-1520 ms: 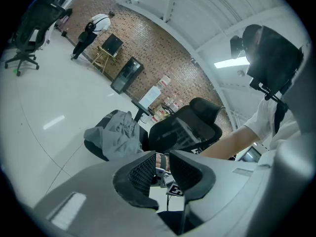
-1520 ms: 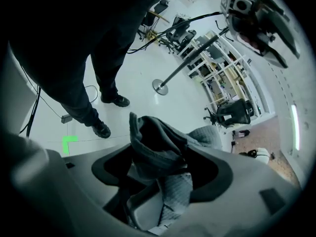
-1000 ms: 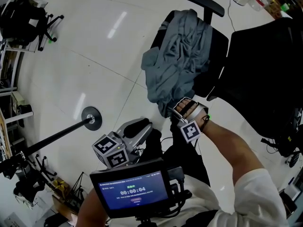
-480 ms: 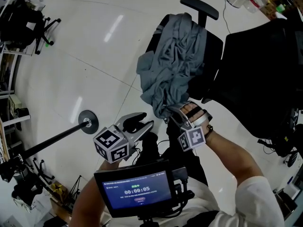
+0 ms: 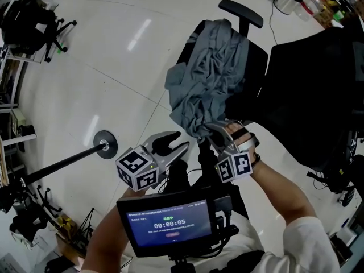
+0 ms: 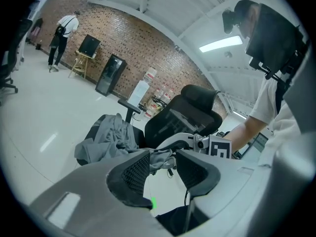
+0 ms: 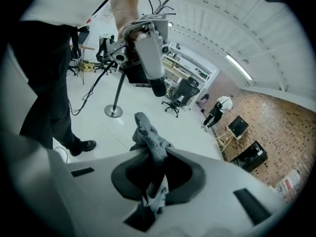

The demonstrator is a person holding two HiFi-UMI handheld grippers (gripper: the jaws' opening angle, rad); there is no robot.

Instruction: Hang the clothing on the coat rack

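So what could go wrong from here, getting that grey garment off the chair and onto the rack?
1. The right tool pinches only a thin fold of the grey garment. Most of the garment lies heaped on the chair, so its weight might pull the fold free when lifted.
2. The cloth drapes over the chair beside the armrest and could snag there.
3. The coat rack stands apart across the floor, so hanging cloth may drag on the way.

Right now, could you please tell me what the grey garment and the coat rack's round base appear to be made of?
Grey garment: soft matte cloth, perhaps cotton; it bunches in loose folds over the chair. Coat rack base: likely metal; a smooth, faintly glossy grey disc.
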